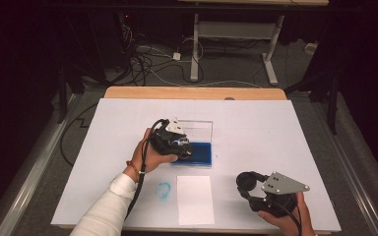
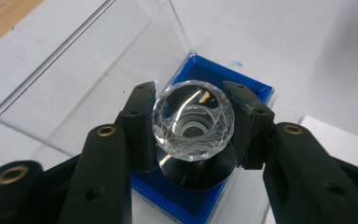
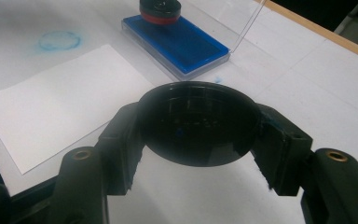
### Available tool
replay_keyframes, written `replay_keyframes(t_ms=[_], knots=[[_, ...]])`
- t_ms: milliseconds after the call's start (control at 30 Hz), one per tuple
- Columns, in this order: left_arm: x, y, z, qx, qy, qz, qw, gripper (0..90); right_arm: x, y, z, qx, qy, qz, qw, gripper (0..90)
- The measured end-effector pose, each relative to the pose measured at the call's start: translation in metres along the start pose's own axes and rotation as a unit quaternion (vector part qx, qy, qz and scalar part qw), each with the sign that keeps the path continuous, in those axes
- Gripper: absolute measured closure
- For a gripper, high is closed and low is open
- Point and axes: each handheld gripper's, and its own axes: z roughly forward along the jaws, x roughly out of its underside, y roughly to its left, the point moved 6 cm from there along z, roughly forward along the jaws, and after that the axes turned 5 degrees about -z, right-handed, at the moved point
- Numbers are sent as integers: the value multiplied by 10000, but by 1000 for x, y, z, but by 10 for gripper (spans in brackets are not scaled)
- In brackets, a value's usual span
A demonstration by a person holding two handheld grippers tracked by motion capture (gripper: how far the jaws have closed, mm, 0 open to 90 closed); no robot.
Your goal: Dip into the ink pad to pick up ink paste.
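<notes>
A white sheet covers the table (image 1: pixel 275 142), and near its middle sits an open ink pad case (image 1: pixel 197 152) — a blue tray (image 2: pixel 200 70) with its clear lid (image 2: pixel 84 70) standing up behind it. Nearer the person lies a white sheet of paper (image 1: pixel 195 199), with a round blue print (image 1: pixel 163 190) on the cover just to its left.

The left gripper (image 2: pixel 193 123) is over the blue tray, its jaws closed on the faceted clear knob (image 2: pixel 193 119) of a stamp — the knob sits squarely between the two pads, and the stamp's dark round base (image 2: pixel 200 170) hangs below them, at or just above the ink surface; contact cannot be told.

The right gripper (image 3: pixel 198 130), well apart to the right of the paper, has its jaws clamped on a black round cap (image 3: pixel 198 123), held level between the pads above the table cover.
</notes>
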Motion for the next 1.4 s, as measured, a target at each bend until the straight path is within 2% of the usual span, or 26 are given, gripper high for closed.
replay_keyframes(t_ms=[567,900,967,1233,1400], knots=[[11,7,13,-59,98,-92,9999,544,2,0,0,6,43,-4,10000,388],[12,6,15,13,33,-102,9999,544,2,2,1,-17,81,-20,10000,388],[13,6,16,46,-22,-161,9999,545,2,2,1,-18,84,-37,10000,388],[15,4,16,-19,-49,-80,10000,545,2,3,2,-22,94,-53,9999,388],[15,8,16,113,-113,-208,9997,546,2,3,1,-10,91,-50,9999,388]])
